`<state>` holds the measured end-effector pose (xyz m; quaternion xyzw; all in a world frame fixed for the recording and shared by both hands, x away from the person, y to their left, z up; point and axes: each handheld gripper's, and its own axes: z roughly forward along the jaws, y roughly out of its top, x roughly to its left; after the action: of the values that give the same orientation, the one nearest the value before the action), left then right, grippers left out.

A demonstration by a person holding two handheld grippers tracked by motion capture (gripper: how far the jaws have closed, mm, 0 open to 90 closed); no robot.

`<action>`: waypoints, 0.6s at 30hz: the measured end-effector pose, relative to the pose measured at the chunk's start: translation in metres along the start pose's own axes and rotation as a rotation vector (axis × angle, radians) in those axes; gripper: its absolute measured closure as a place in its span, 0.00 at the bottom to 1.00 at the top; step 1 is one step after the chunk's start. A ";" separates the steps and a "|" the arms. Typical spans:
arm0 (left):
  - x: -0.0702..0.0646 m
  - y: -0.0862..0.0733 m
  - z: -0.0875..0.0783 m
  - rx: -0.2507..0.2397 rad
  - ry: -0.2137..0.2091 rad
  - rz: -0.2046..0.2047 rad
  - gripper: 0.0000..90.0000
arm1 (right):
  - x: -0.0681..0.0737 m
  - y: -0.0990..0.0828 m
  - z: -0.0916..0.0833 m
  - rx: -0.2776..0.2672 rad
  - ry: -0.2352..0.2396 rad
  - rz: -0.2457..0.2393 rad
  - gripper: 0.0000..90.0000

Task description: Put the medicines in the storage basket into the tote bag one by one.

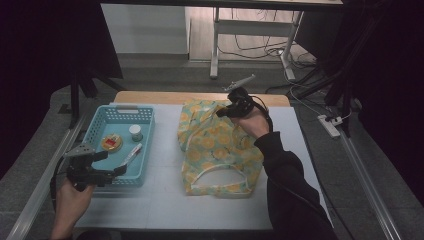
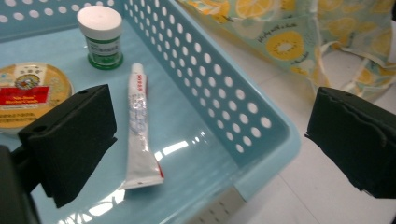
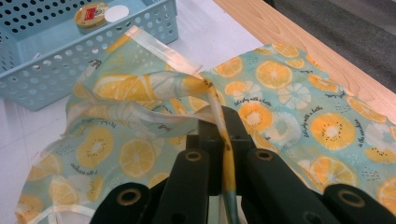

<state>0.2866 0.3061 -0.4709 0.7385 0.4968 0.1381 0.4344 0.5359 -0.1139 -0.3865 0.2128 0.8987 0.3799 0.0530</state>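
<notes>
A mint cloth bag (image 1: 220,150) printed with orange slices lies across the middle of the white table. My right gripper (image 1: 222,111) sits at the bag's far edge, shut on a fold of the cloth and lifting it a little. In the right gripper view the pinched bag edge (image 3: 227,158) runs down between the closed jaws of my right gripper (image 3: 224,135). My left gripper (image 1: 112,163) hovers open at the near right corner of a light blue perforated basket (image 1: 120,108). In the left gripper view the basket wall (image 2: 224,107) passes between the wide jaws of that gripper (image 2: 212,140).
The basket holds a round yellow-and-red tin (image 2: 28,93), a small white-capped green jar (image 2: 100,37) and a white tube (image 2: 139,126) lying flat. A wooden strip (image 1: 200,97) borders the table's far edge. Bare white tabletop (image 1: 165,200) stretches between basket and bag and along the front.
</notes>
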 end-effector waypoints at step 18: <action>0.034 0.027 0.019 0.048 0.062 -0.014 0.00 | 0.000 -0.002 0.004 0.013 -0.001 -0.003 0.99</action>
<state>0.3314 0.3224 -0.4686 0.7405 0.5186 0.1457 0.4018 0.5364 -0.1129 -0.3903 0.2119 0.9014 0.3740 0.0526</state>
